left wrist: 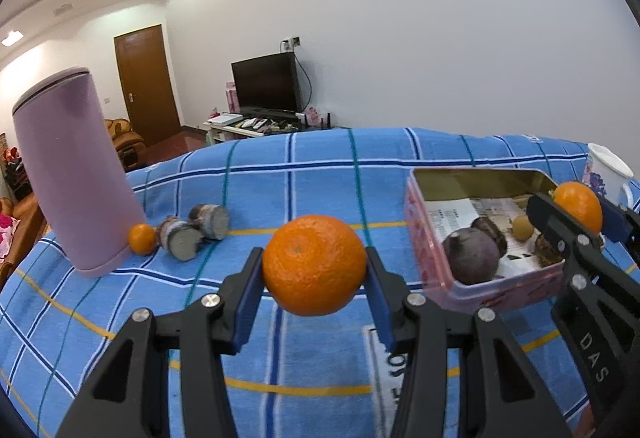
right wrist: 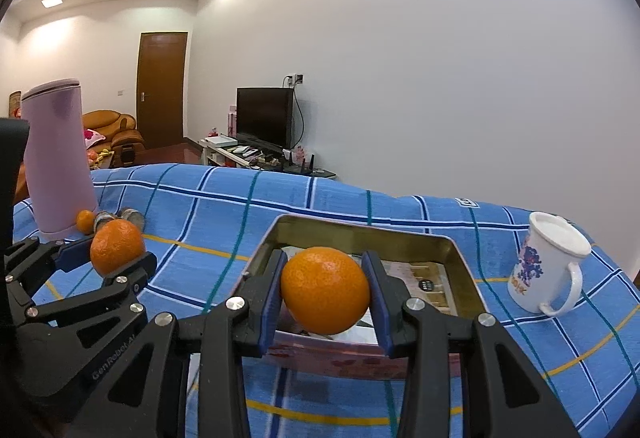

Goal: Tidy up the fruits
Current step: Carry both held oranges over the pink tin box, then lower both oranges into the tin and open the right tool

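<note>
Left claw (left wrist: 314,270) gripping orange (left wrist: 314,264), right claw (right wrist: 325,292) gripping mandarin (right wrist: 325,290)

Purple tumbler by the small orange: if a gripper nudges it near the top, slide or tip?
The tumbler is tall with a narrow base, so it likely tips. The soft cloth under it probably grips rather than lets it slide. Once down, it would likely roll.
</note>
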Demonstrator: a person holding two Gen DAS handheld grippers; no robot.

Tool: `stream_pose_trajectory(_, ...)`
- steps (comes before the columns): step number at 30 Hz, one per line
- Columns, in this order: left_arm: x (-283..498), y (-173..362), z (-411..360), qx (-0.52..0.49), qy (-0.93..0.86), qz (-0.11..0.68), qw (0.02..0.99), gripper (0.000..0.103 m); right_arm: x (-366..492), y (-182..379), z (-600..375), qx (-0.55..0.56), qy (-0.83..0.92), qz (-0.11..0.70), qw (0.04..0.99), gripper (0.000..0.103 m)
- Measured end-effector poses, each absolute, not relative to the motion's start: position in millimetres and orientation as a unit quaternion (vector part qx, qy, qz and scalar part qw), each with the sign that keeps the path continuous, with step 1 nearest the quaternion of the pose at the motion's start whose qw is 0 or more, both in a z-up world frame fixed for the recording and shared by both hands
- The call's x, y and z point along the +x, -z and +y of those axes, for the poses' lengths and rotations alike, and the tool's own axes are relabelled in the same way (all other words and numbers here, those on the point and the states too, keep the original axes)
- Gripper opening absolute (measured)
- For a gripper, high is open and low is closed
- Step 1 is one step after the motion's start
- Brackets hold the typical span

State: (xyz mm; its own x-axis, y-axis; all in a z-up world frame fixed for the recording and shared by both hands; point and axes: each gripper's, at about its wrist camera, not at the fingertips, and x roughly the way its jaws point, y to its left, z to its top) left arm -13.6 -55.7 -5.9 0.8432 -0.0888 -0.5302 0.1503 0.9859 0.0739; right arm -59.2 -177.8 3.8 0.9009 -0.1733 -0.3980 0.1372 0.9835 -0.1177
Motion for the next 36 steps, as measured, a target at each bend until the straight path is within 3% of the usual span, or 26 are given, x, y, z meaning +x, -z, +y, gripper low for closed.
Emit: stream_pose_trajectory(36,12.1,-6.6,-144.5,0.057,0.137,0.252,0.956,0.050,-51.4,-9.2,-271.7,0.005,0.157,0.217,0.963,0.041)
